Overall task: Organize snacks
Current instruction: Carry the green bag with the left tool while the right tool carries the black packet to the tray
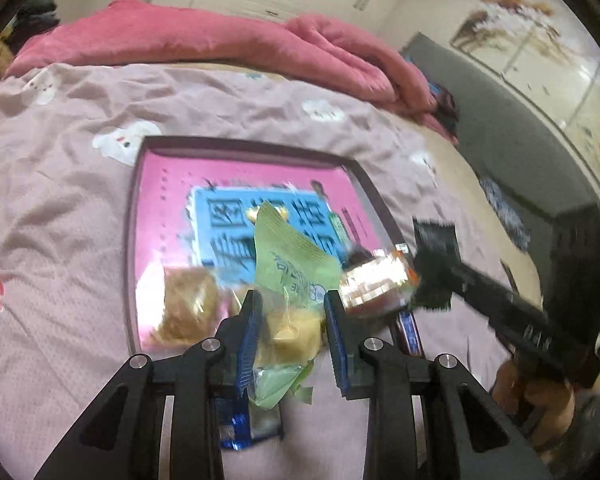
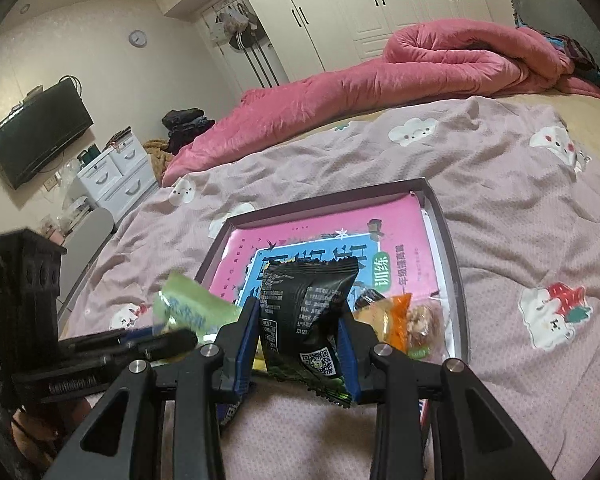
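Note:
A green snack packet [image 1: 296, 264] stands between the blue pads of my left gripper [image 1: 294, 304], which is shut on it just above the near edge of the dark tray [image 1: 134, 240]. My right gripper [image 2: 300, 320] is shut on a black snack packet [image 2: 304, 320], also over the tray's near edge [image 2: 448, 232]. A pink book [image 2: 320, 220] lines the tray. A brown snack in clear wrap [image 1: 188, 308] and an orange-edged snack [image 1: 376, 284] lie on it. From the right wrist, the left gripper [image 2: 188, 334] shows at the left with the green packet [image 2: 192, 308].
The tray rests on a mauve bedsheet [image 2: 500, 208] with cloud prints. A rolled pink quilt [image 2: 380, 84] lies along the far side. A blue packet [image 1: 236, 428] lies on the sheet below the left gripper. White drawers [image 2: 116, 172] and a wall TV [image 2: 40, 132] stand beyond the bed.

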Action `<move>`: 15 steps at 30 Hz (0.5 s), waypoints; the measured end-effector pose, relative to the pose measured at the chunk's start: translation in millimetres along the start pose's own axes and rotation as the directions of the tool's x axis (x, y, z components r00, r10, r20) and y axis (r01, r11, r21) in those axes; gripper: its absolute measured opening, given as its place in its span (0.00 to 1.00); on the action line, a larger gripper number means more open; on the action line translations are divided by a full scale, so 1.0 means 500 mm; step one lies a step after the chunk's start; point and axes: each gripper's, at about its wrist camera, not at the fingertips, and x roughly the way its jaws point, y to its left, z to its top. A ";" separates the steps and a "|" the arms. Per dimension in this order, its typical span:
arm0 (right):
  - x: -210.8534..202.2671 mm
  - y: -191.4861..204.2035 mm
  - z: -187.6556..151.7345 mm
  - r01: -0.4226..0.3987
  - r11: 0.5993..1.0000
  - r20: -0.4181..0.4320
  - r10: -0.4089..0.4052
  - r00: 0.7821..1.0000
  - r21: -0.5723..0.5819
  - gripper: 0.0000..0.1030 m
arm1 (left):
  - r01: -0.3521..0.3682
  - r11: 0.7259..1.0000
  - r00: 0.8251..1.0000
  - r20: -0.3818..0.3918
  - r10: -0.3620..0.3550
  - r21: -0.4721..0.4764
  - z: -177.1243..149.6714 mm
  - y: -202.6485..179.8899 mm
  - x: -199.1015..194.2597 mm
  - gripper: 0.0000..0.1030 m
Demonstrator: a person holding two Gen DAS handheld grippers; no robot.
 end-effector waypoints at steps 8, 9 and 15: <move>0.034 0.012 -0.002 0.018 1.000 -0.029 -0.019 0.999 -0.019 0.35 | -0.004 0.999 1.000 0.031 0.005 -0.054 0.025 0.016 0.027 0.32; 0.037 0.012 -0.003 0.021 1.000 -0.034 -0.022 0.999 -0.019 0.35 | -0.009 0.998 0.999 0.030 0.010 -0.054 0.026 0.016 0.031 0.32; 0.059 0.010 -0.004 0.043 0.999 -0.056 -0.045 0.997 -0.023 0.35 | -0.037 0.998 0.999 0.020 0.038 -0.048 0.030 0.021 0.055 0.32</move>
